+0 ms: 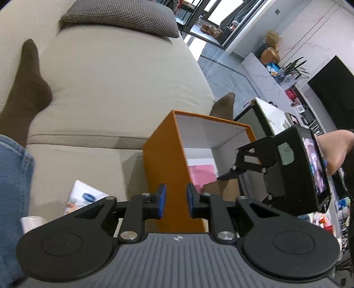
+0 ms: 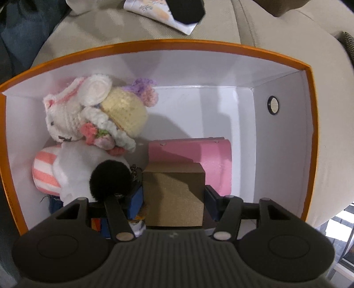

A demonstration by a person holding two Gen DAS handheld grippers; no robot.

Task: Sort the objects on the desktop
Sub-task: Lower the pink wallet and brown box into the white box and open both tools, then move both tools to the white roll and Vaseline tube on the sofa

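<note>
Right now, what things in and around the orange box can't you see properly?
- Left wrist view: the orange box wall hides most of its contents; only a pink item and the brown cardboard box peek out.
- Right wrist view: the right gripper and cardboard box cover the box floor beneath; a colourful item there is unidentifiable.
- Right wrist view: the printed packet is cut off by the top edge.

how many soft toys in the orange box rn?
2 visible. A crocheted bunny with a yellow hat lies at the back left of the orange box; a white plush with a pink-striped part sits in front of it. Others may be hidden under the right gripper's fingers.
</note>
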